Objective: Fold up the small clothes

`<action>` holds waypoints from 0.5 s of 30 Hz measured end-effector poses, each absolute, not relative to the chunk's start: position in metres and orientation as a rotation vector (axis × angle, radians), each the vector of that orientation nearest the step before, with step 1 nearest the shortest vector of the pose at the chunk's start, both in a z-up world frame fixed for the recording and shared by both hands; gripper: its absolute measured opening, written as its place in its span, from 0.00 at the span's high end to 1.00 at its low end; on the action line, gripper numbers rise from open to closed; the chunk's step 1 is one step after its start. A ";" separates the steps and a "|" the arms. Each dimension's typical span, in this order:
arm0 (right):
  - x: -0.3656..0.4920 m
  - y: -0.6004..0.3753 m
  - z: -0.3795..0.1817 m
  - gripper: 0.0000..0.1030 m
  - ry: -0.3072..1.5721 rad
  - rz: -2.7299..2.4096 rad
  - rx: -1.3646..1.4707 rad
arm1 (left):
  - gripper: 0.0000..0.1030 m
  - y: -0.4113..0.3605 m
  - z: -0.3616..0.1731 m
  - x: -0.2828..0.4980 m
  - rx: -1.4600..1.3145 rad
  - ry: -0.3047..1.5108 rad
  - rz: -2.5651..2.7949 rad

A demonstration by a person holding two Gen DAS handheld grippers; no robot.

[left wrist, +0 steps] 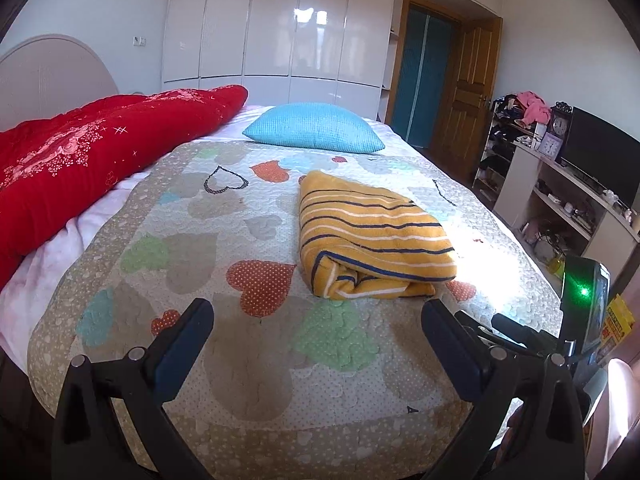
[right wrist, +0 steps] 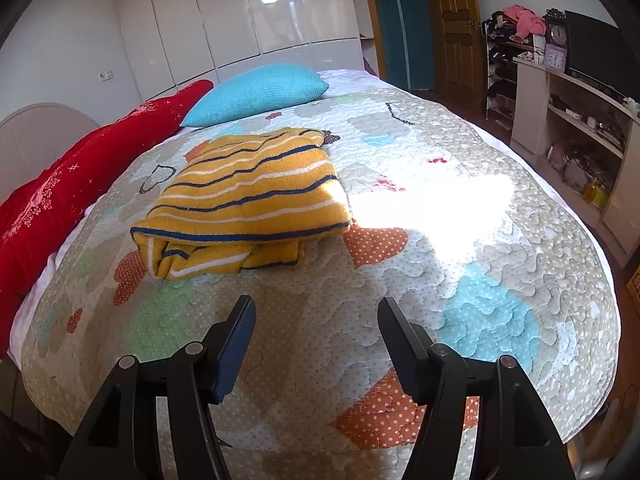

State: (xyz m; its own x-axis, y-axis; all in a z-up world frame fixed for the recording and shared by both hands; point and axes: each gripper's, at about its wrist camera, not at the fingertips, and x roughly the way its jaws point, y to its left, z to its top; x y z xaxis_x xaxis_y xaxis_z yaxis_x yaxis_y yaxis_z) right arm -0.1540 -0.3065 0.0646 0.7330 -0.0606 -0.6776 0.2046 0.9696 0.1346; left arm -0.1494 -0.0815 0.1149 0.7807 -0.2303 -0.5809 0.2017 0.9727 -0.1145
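Here, both tools hover low over the near end of a bed covered by a heart-patterned quilt (left wrist: 256, 360). Left tool (left wrist: 318, 320) is released, fingers spread wide, holding nothing. Right tool (right wrist: 316, 320) is likewise released and empty. A folded yellow striped garment (left wrist: 368, 236) lies on the quilt, at one o'clock from the left tool and eleven o'clock from the right.

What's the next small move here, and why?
Probably pull both grippers back. The striped yellow garment already lies folded on the quilt, and left gripper and right gripper are open, empty, short of it.
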 end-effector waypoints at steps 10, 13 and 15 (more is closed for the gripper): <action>-0.157 -0.305 0.058 0.32 0.742 -0.157 0.231 | 0.00 -0.080 0.101 -0.143 -0.037 0.696 -0.215; -0.157 -0.304 0.058 0.32 0.745 -0.158 0.231 | 0.00 -0.079 0.095 -0.142 -0.047 0.726 -0.217; -0.157 -0.303 0.058 0.32 0.743 -0.155 0.233 | 0.00 -0.079 0.093 -0.142 -0.046 0.735 -0.206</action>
